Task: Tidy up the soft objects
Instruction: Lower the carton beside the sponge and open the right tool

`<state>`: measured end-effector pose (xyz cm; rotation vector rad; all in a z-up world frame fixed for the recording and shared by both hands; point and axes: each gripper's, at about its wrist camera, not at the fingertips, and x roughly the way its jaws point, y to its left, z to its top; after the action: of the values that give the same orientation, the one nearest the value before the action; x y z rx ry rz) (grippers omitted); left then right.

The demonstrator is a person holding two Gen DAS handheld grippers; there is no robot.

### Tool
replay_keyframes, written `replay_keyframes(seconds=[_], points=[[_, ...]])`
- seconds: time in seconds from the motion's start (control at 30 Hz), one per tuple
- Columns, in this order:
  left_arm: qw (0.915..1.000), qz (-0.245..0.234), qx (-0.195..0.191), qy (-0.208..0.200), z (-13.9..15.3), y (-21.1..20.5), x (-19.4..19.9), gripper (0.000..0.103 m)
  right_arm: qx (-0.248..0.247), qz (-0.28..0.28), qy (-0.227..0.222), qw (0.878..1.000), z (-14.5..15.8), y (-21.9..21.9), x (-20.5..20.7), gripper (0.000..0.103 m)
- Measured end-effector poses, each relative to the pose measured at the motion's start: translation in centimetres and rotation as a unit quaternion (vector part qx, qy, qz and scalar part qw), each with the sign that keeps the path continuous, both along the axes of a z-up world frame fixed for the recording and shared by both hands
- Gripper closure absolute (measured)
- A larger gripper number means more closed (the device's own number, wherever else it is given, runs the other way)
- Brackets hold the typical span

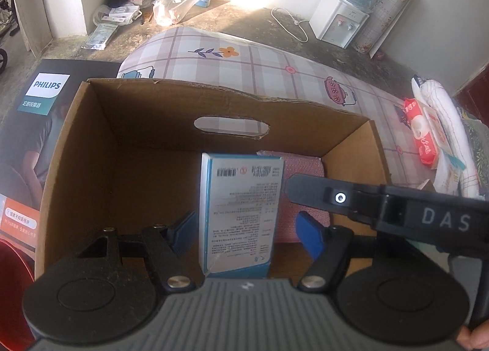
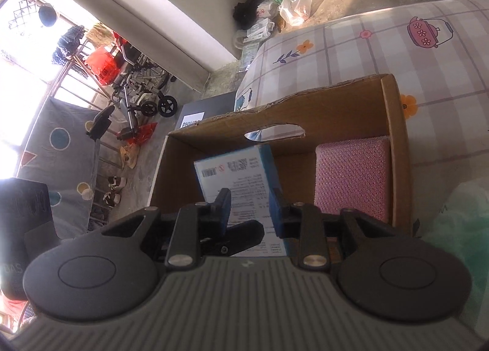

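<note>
blue-and-white box: upright, printed face toward both cameras, hanging over the inside of the cardboard carton.
left gripper: points steeply down into the carton; the box stands between its blue pads, which are spread wider than the box, with a gap showing on each side; released, not pressing it.
right gripper: reaches in from the right of the left wrist view as a black bar marked "das"; in its own view the box sits between its blue pads, which close on the box's two edges; grasping the box.
pink pack: dotted wrap, soft-looking, lying on the carton floor against the right wall, just beside the box and partly behind it in the left wrist view.
cardboard carton: open top, oval handle hole in the far wall, otherwise bare brown floor.
bed cover: plaid with flowers and teapots; the carton stands on it.
red-and-white wipes pack: lies on the cover, well right of the carton.
philips box: dark, just beside the carton's left wall.
water dispenser: on the floor by the far wall.
</note>
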<state>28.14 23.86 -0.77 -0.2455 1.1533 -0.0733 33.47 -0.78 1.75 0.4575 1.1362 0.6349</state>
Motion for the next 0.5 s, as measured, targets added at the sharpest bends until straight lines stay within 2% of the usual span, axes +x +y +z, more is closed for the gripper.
replay_keyframes(seconds=[0.13, 0.27, 0.43, 0.5], points=[[0.9996, 0.010, 0.002, 0.027, -2.1, 0.3, 1.2, 0.031, -0.017, 0.003, -0.023, 1.000, -0.3, -0.2, 0.8, 0.074], [0.9994, 0.019, 0.005, 0.029, -2.5, 0.2, 1.5, 0.031, -0.016, 0.008, -0.040, 0.999, 0.4, -1.1, 0.7, 0.074], [0.9998, 0.015, 0.016, -0.001, -0.5, -0.5, 1.0, 0.031, 0.015, 0.005, -0.046, 0.999, 1.5, -3.6, 0.4, 0.074], [0.9996, 0.011, 0.018, -0.017, 0.7, -1.1, 0.5, 0.029, 0.033, 0.001, -0.051, 0.998, 2.2, -4.9, -0.2, 0.069]])
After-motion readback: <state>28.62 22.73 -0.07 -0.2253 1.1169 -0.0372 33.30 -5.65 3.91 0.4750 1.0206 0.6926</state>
